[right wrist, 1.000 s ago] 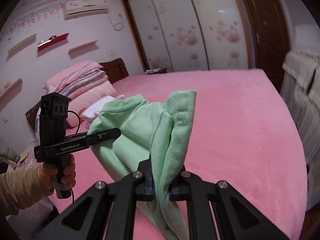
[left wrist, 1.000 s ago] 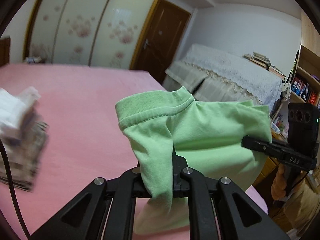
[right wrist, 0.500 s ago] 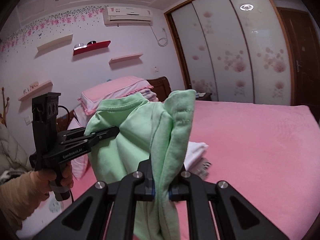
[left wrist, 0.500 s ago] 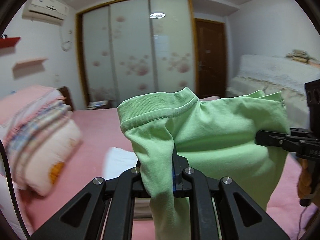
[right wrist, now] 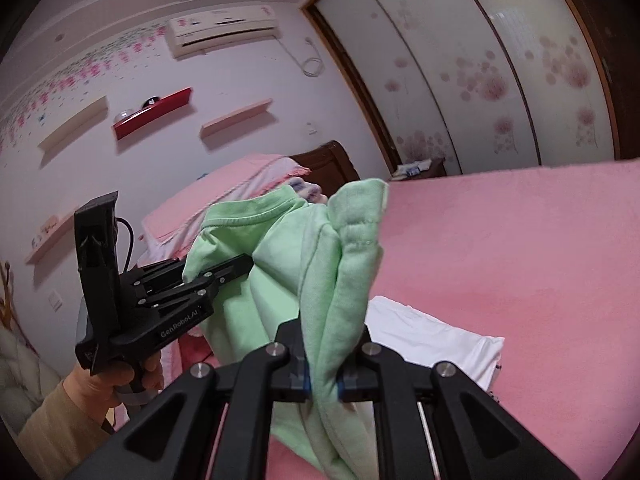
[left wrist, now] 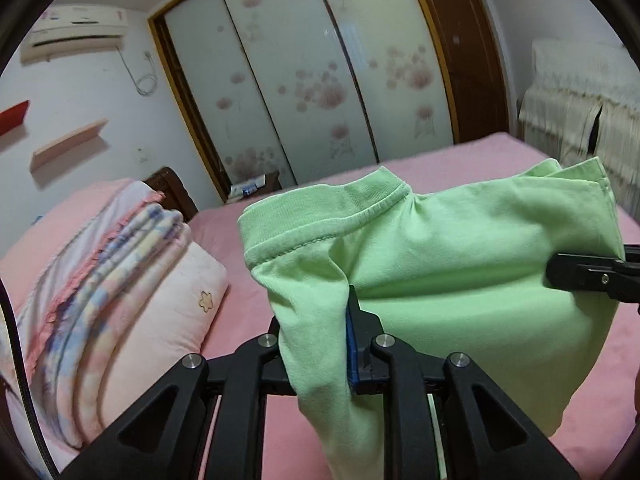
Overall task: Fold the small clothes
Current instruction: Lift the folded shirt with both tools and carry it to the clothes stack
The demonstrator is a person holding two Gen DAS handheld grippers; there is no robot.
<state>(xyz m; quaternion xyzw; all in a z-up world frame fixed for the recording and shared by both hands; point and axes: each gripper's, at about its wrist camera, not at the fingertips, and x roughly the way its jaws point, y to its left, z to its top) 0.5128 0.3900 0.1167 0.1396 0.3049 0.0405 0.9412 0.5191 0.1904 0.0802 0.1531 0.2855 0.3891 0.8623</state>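
Note:
A light green garment (left wrist: 460,280) hangs folded in the air over the pink bed (left wrist: 460,168), stretched between both grippers. My left gripper (left wrist: 338,320) has the collar-side fold between its jaws; they are opening, and the cloth still sits against the blue pad. In the right wrist view the left gripper (right wrist: 224,276) grips the garment's far edge, with a hand (right wrist: 120,376) on its handle. My right gripper (right wrist: 322,364) is shut on the bunched opposite edge of the garment (right wrist: 344,280). Its fingertips (left wrist: 560,276) show at the right in the left wrist view.
Stacked folded blankets (left wrist: 100,264) and a pink pillow (left wrist: 172,292) lie at the head of the bed, left. A folded white cloth (right wrist: 432,336) rests on the bed (right wrist: 520,260) below the garment. Sliding wardrobe doors (left wrist: 320,80) and wall shelves stand behind.
Both grippers swung across the room with the green garment held between them, from facing the door and bed middle to facing the headboard. Pillows, blankets and the white cloth came into view.

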